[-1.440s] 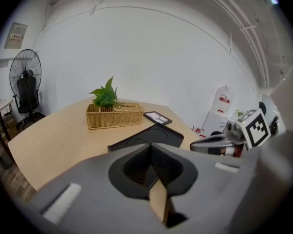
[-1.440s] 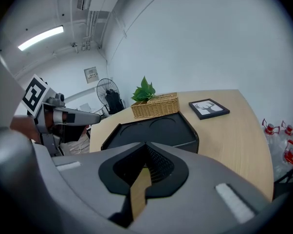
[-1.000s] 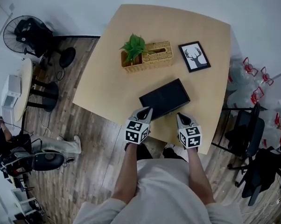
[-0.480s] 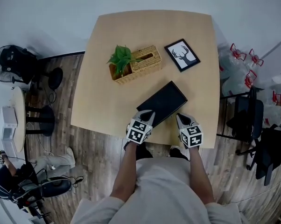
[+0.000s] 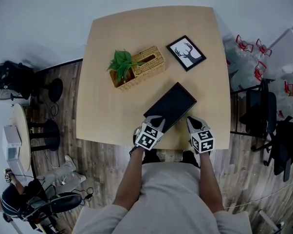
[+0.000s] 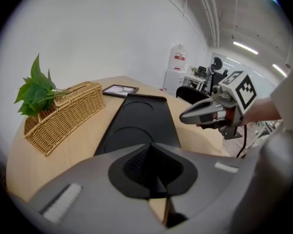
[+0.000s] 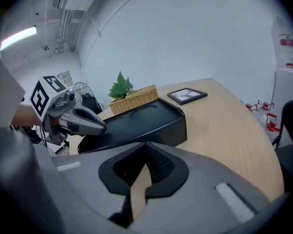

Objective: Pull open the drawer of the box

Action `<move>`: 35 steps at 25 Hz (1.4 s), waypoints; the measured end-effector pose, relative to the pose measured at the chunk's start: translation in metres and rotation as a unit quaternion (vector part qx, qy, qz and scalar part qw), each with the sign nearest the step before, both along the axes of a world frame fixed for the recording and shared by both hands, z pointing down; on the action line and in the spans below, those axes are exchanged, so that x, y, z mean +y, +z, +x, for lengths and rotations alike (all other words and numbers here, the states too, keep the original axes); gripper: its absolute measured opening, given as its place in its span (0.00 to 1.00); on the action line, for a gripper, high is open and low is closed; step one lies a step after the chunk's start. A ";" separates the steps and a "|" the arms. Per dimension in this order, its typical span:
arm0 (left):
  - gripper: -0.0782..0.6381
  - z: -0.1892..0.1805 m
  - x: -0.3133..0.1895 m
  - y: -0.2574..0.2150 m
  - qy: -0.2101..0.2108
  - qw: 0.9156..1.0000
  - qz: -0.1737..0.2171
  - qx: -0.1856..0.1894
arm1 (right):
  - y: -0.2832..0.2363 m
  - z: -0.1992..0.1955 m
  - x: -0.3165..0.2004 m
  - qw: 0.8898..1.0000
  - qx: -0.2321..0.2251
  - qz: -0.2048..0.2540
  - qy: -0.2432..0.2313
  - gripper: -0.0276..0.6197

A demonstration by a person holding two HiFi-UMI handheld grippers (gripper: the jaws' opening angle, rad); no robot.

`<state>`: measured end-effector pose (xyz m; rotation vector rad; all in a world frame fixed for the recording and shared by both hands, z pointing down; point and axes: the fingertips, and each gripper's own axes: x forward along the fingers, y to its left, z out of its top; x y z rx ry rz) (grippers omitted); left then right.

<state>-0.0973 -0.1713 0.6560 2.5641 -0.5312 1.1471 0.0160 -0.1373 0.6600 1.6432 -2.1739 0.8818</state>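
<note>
Box (image 5: 170, 106), flat matte black rectangle, round recesses (image 6: 128, 138), left claw (image 5: 155, 117) and right claw (image 5: 191, 119) both closed

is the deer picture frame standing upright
No, in the head view the picture frame lies flat on the table, face up.

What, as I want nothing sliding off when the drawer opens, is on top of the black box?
Nothing lies on the black box: its top shows only two shallow round recesses. Whatever is inside is hidden under that top.
</note>
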 end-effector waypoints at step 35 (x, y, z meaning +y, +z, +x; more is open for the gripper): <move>0.18 0.002 0.000 0.002 0.020 1.000 -0.004 -0.014 | 0.033 -0.046 -0.001 0.977 0.085 -0.019 -0.196 0.17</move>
